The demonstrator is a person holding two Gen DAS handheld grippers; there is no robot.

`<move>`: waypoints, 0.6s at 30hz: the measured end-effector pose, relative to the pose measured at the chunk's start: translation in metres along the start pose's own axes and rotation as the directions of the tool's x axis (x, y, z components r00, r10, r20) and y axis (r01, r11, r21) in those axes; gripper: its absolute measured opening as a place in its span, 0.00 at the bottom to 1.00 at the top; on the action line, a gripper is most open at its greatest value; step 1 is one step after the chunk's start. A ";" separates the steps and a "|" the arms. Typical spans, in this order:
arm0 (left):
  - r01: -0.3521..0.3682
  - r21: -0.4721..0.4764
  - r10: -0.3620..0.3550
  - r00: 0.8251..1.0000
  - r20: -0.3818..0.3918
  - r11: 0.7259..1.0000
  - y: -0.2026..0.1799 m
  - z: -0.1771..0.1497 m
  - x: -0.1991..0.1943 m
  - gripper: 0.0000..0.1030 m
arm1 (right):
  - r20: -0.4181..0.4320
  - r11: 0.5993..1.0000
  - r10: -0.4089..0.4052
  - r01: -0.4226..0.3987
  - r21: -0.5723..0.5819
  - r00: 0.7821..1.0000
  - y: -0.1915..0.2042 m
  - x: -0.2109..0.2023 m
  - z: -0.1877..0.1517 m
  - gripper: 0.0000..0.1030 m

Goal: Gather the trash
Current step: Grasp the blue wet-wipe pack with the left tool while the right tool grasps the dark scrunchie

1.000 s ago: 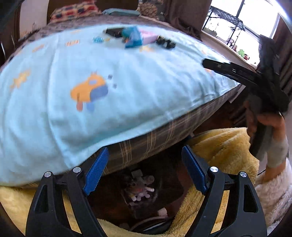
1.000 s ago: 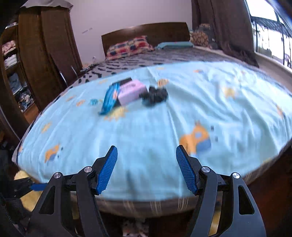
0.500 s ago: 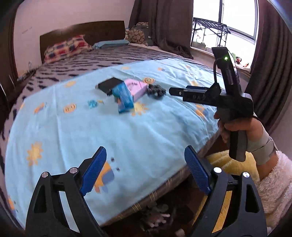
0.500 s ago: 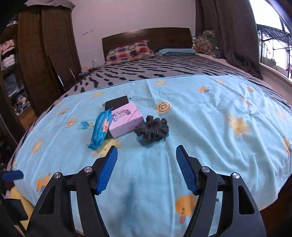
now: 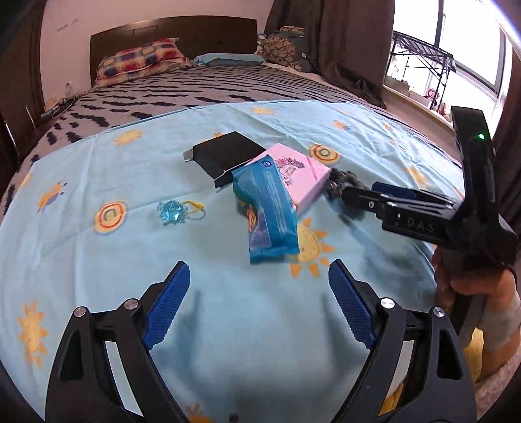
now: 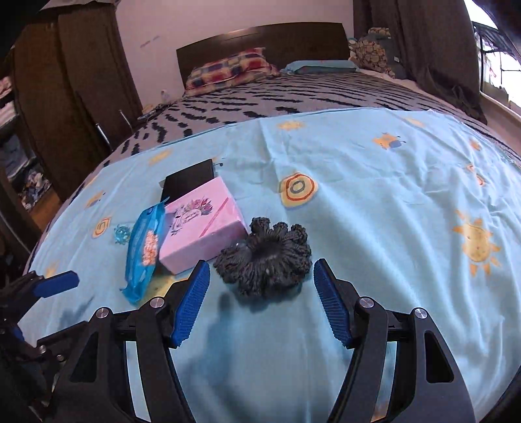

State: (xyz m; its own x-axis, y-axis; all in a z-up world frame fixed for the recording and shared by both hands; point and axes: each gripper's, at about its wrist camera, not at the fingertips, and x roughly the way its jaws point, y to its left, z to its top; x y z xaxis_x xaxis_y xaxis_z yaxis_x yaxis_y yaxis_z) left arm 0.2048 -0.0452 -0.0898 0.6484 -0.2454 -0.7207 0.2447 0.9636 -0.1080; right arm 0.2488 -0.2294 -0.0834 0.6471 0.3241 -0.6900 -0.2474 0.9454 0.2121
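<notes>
A blue snack wrapper (image 5: 268,213) lies on the light blue sheet (image 5: 97,260), leaning on a pink box (image 5: 301,175) with a black box (image 5: 224,154) behind it. A small blue crumpled wrapper (image 5: 171,211) lies to their left. A dark knitted scrunchie (image 6: 265,257) sits right of the pink box (image 6: 202,227). My left gripper (image 5: 259,299) is open, just short of the blue wrapper. My right gripper (image 6: 260,299) is open, its fingers flanking the near side of the scrunchie. The blue wrapper also shows in the right wrist view (image 6: 143,249).
The bed has a striped grey cover (image 5: 211,88), pillows (image 5: 140,60) and a dark headboard (image 5: 172,31). A dark wardrobe (image 6: 65,97) stands left. Curtains (image 5: 351,45) and a window with a metal rack (image 5: 420,68) are on the right.
Both grippers rose from the bed's foot edge and moved forward over the sheet toward the pile. The right gripper closed in on the scrunchie; the left neared the blue wrapper.
</notes>
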 end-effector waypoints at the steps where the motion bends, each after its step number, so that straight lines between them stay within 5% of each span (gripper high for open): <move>1: -0.001 -0.004 0.001 1.000 -0.002 1.000 0.001 0.003 0.006 0.80 | -0.006 1.000 0.008 -0.008 0.003 1.000 -0.001 0.004 0.001 0.65; 6: -0.010 -0.017 0.009 1.000 -0.021 1.000 0.001 0.021 0.036 0.76 | -0.014 1.000 0.022 -0.022 -0.001 1.000 -0.002 0.015 0.008 0.59; 11: -0.002 -0.024 0.001 0.998 -0.061 1.000 0.000 0.027 0.059 0.46 | -0.020 1.000 0.026 -0.026 0.013 0.999 -0.010 0.019 0.008 0.19; 12: -0.004 -0.025 0.002 0.998 -0.059 1.000 0.000 0.027 0.059 0.40 | -0.018 0.999 0.032 -0.032 0.012 0.999 -0.010 0.019 0.008 0.18; 18: 0.015 -0.016 -0.015 0.999 -0.040 1.000 0.003 0.020 0.048 0.38 | 0.034 0.999 0.032 -0.032 -0.005 0.999 -0.007 0.009 0.005 0.11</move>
State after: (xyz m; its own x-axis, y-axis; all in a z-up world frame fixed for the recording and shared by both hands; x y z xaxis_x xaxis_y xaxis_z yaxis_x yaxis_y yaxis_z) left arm 0.2515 -0.0559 -0.1109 0.6152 -0.2558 -0.7457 0.2425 0.9614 -0.1298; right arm 0.2596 -0.2334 -0.0878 0.6628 0.3549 -0.6593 -0.2715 0.9345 0.2302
